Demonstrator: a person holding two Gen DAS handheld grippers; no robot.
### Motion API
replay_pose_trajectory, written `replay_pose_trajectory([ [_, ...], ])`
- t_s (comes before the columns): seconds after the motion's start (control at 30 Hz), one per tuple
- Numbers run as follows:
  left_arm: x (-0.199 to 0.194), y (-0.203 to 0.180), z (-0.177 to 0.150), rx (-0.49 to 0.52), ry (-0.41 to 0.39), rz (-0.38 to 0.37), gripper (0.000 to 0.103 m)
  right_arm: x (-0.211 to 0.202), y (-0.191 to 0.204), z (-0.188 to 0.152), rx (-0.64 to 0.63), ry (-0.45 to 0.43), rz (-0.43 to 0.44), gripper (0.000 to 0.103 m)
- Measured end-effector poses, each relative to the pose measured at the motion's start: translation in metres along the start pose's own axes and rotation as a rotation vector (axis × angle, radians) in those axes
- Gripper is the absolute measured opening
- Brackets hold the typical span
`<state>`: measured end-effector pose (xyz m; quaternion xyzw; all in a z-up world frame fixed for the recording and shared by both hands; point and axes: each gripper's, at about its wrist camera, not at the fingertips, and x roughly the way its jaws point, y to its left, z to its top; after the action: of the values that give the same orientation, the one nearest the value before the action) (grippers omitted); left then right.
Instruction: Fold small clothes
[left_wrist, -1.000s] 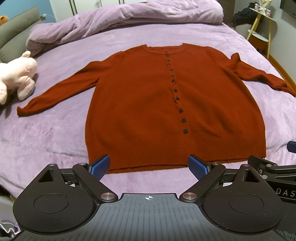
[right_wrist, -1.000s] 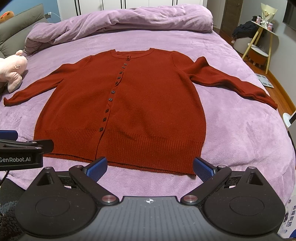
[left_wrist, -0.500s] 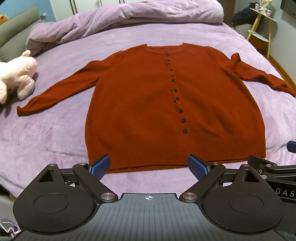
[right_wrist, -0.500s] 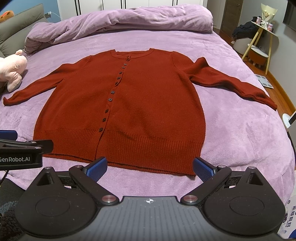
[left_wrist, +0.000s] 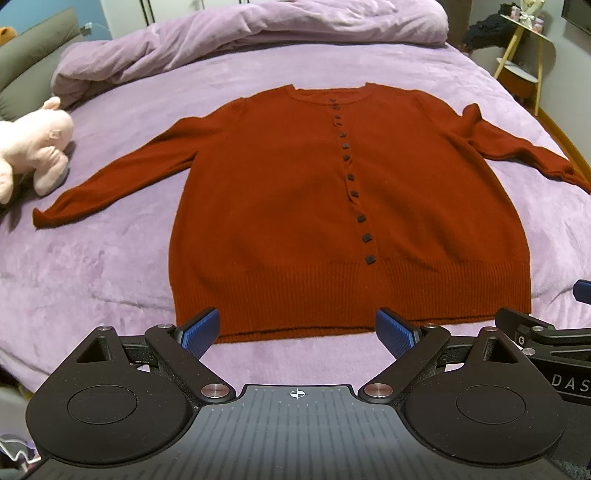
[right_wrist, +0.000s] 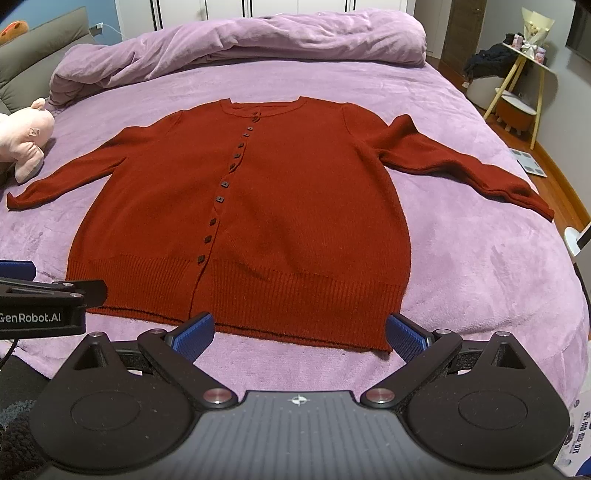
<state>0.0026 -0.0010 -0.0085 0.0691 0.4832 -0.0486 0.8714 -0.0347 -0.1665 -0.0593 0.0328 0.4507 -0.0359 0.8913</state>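
Note:
A dark red buttoned cardigan lies flat, front up, on the purple bed, both sleeves spread out to the sides. It also shows in the right wrist view. My left gripper is open and empty, hovering just before the hem's left half. My right gripper is open and empty, just before the hem's right half. Each gripper shows at the edge of the other's view.
A pink plush toy lies at the bed's left edge near the left sleeve cuff. A bunched purple duvet fills the far end. A yellow-legged side table and floor lie to the right.
Almost nothing has changed. The right gripper's view has shifted very slightly; both grippers stay open near the hem.

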Motion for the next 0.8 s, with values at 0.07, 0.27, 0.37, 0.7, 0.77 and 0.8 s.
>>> replay_pose_trajectory([
  [0.07, 0.0001, 0.0004, 0.0005, -0.001, 0.002, 0.000, 0.095, 0.0002, -0.0003, 0.0001, 0.001, 0.000, 0.000, 0.099],
  [0.27, 0.0012, 0.0007, 0.0012, -0.003, 0.007, -0.001, 0.095, 0.0003, -0.0007, 0.0005, 0.002, 0.000, 0.002, 0.099],
  [0.37, 0.0026, 0.0025, 0.0027, -0.004, 0.009, -0.002, 0.095, 0.0007, -0.0010, 0.0010, 0.003, 0.000, 0.003, 0.099],
  [0.7, 0.0068, 0.0027, 0.0041, -0.004, 0.022, 0.001, 0.095, 0.0012, -0.0017, 0.0018, -0.006, -0.012, 0.018, 0.099],
  [0.77, 0.0076, 0.0022, 0.0044, -0.002, 0.026, 0.002, 0.095, 0.0013, -0.0024, 0.0012, -0.006, -0.015, 0.021, 0.099],
  [0.8, 0.0078, 0.0017, 0.0044, -0.002, 0.028, 0.002, 0.095, 0.0013, -0.0028, 0.0011, -0.006, -0.018, 0.022, 0.099],
])
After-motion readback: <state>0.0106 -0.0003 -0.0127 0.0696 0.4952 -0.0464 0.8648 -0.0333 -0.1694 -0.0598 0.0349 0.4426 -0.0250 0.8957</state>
